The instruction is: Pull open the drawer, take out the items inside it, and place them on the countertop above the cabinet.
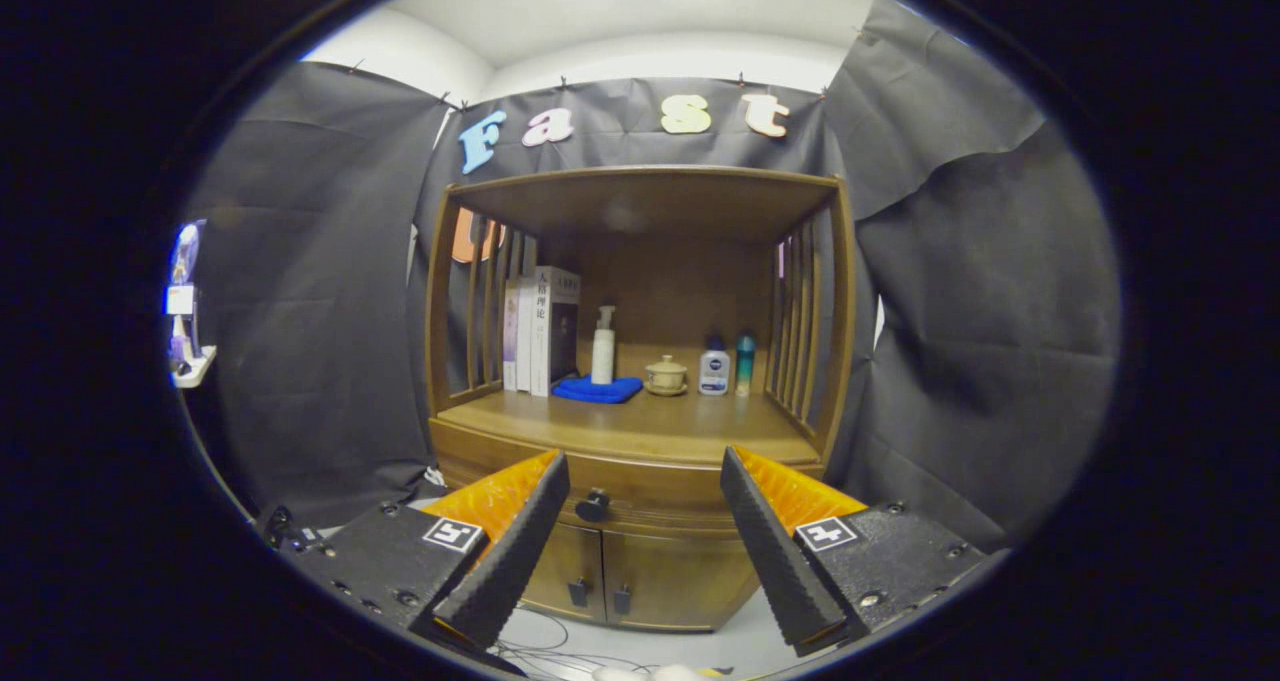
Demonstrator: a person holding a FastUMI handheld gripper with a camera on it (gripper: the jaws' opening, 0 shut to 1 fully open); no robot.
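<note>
We see the gripper (645,471) spread wide and holding nothing, some way short of the wooden cabinet (640,431). The drawer (640,491) sits shut under the countertop (640,423), its dark knob (592,505) showing between the fingers, nearer the left one. On the countertop (far back): books (540,331), blue cloth (597,389), pump bottle (603,346), lidded cup (666,374).

The wooden drawer (640,496) sits shut in the brown cabinet (640,561), a dark round knob (592,505) on its front, just under the countertop (640,423), ahead of the gripper (645,469), whose fingers stand wide apart, holding nothing.
</note>
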